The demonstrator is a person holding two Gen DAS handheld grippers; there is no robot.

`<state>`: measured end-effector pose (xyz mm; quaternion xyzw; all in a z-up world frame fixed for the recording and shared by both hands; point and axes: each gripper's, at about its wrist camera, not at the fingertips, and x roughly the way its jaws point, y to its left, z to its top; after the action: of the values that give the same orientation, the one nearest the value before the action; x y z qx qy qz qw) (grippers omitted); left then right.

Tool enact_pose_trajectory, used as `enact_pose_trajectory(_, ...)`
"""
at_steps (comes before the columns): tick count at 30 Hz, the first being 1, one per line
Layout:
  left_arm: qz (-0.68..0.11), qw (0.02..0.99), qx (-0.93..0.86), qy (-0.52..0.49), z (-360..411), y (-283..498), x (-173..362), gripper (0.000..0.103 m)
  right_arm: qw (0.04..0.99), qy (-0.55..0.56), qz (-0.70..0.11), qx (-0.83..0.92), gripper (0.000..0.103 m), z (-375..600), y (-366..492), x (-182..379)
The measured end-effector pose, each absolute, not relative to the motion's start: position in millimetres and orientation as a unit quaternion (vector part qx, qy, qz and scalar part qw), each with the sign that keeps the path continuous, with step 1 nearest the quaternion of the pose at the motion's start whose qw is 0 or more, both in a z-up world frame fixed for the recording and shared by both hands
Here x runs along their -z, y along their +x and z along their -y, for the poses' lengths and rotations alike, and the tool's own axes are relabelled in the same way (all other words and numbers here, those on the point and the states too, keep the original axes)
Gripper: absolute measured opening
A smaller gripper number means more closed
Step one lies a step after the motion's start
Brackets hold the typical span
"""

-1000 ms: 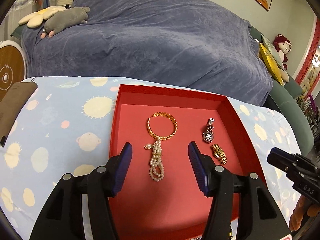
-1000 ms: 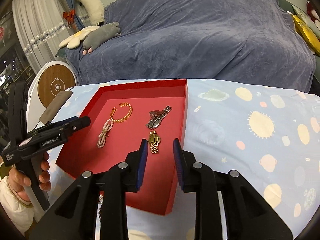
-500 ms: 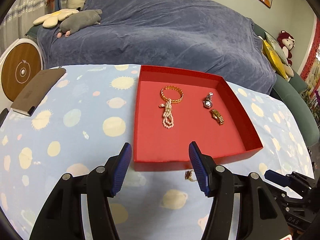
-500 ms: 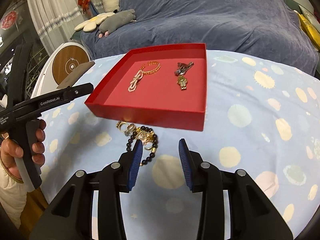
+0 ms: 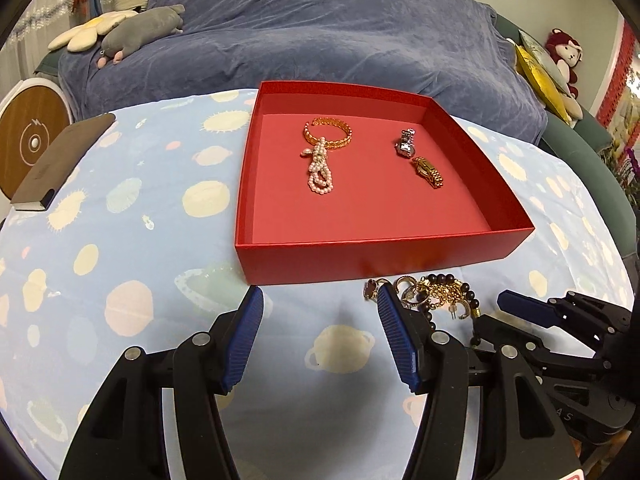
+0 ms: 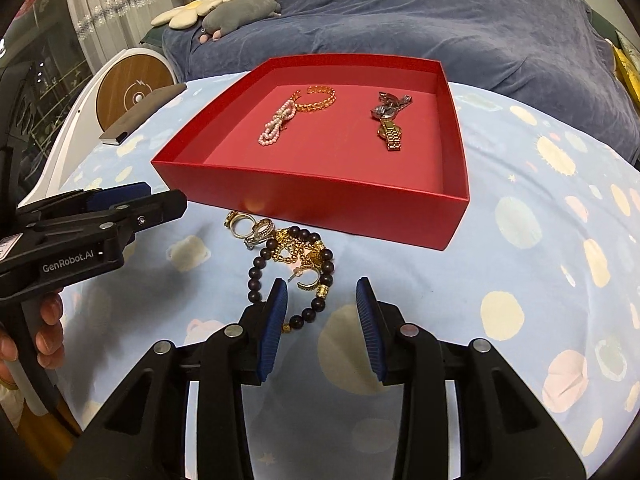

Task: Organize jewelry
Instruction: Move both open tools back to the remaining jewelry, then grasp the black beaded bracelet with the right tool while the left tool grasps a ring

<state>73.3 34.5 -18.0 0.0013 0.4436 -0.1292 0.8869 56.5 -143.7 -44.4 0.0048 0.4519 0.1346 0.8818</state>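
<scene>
A red box (image 5: 360, 254) (image 6: 304, 200) holds a gold bangle (image 5: 328, 133) (image 6: 318, 98), a pearl bracelet (image 5: 320, 172) (image 6: 276, 126), a silver watch (image 5: 405, 145) (image 6: 389, 105) and a gold watch (image 5: 429, 172) (image 6: 390, 133). In front of the box lies a loose pile: rings (image 6: 250, 228), a dark bead bracelet (image 6: 288, 276) (image 5: 452, 292), gold chain and hoop earring (image 6: 308, 276). My left gripper (image 5: 320, 332) is open and empty, left of the pile. My right gripper (image 6: 320, 320) is open and empty, its jaws just short of the bead bracelet.
The table wears a pale blue cloth with planet prints (image 5: 120, 240). A brown notebook (image 5: 60, 164) lies at its far left. A blue-covered sofa (image 5: 320, 32) with plush toys stands behind. A round white-and-wood device (image 6: 128, 84) stands at the left.
Both grippers have pulled back from over the box toward the table's near side. The loose pile in front of the box has come into view. The right gripper has opened wider.
</scene>
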Motion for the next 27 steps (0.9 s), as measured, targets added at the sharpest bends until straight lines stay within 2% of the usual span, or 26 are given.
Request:
enact_pose_trajectory(6,-0.455,0.88,0.135,0.0,-33,75,26,0.057,0.878,-0.007,-0.46,-0.135,0.027,137,60,55)
enact_pose_trajectory(8,-0.458,0.879,0.135,0.0,-31,76,28,0.057,0.878,-0.008,-0.46,-0.134,0.018,138,61,55)
enact_pose_trajectory(12,-0.462,0.876,0.142,0.002,-26,77,32,0.057,0.878,-0.002,-0.462,-0.127,0.008,142,63,54)
enact_pose_trajectory(23,-0.471,0.87,0.148,-0.001,-9,90,43,0.057,0.883,0.042,-0.442,-0.154,0.007,156,48,27)
enact_pose_trajectory(25,-0.472,0.87,0.147,0.0,-7,92,46,0.056,0.883,0.044,-0.441,-0.155,0.007,158,45,25)
enact_pose_trajectory(27,-0.466,0.873,0.143,0.007,-3,91,47,0.05,0.882,0.048,-0.441,-0.158,0.007,159,44,23)
